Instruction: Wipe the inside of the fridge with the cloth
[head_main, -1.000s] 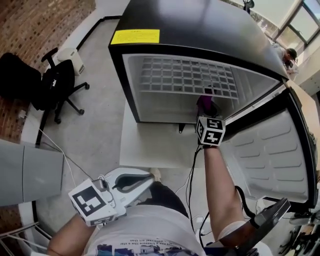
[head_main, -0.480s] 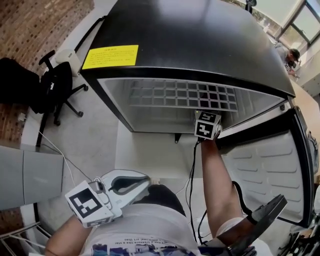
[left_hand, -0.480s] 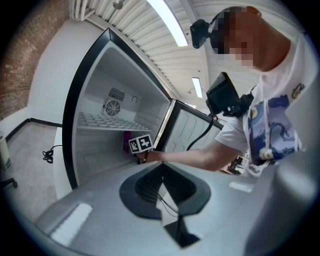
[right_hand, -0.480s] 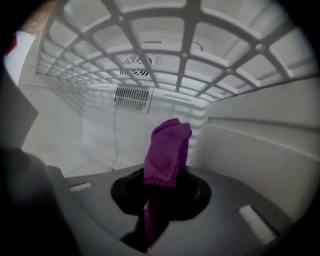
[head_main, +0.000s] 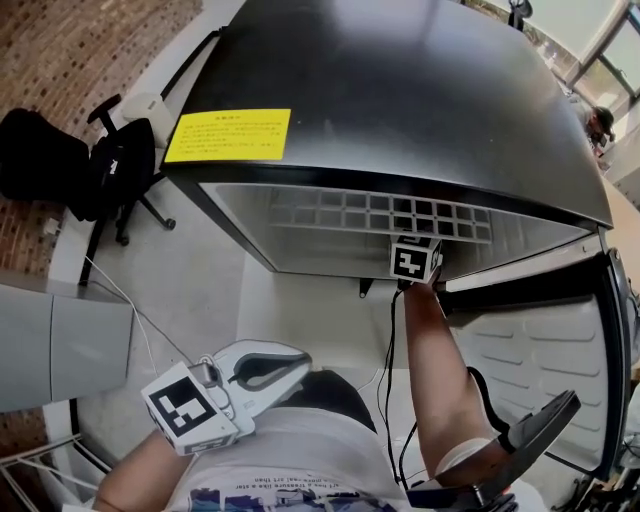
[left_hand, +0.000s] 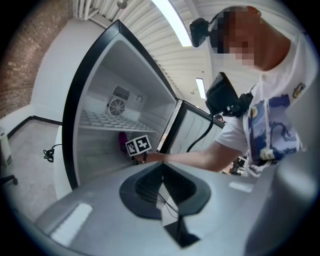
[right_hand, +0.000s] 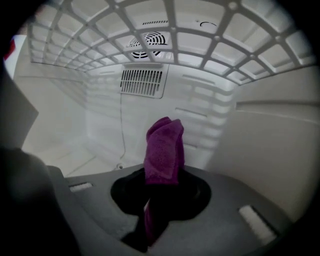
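The black fridge (head_main: 400, 90) stands open, its white inside (right_hand: 100, 130) crossed by a wire shelf (head_main: 380, 212). My right gripper (right_hand: 162, 172) reaches in under that shelf, shut on a folded purple cloth (right_hand: 164, 147) that stands upright between the jaws, close to the back wall. In the head view only its marker cube (head_main: 416, 260) shows at the fridge mouth; the cloth is hidden there. The left gripper view shows the cloth (left_hand: 122, 141) just beyond the cube. My left gripper (head_main: 300, 364) hangs low by my body, shut with nothing in it.
The fridge door (head_main: 540, 360) swings open to the right. A vent grille (right_hand: 141, 81) sits on the back wall, with a round fan (right_hand: 150, 39) above the shelf. An office chair (head_main: 110, 165) stands on the floor at left. A cable (head_main: 385, 380) trails beside my right arm.
My right gripper has pushed deeper into the fridge, so the cloth is now hidden under the top in the head view. The head view has shifted over the fridge. The left gripper has hardly moved.
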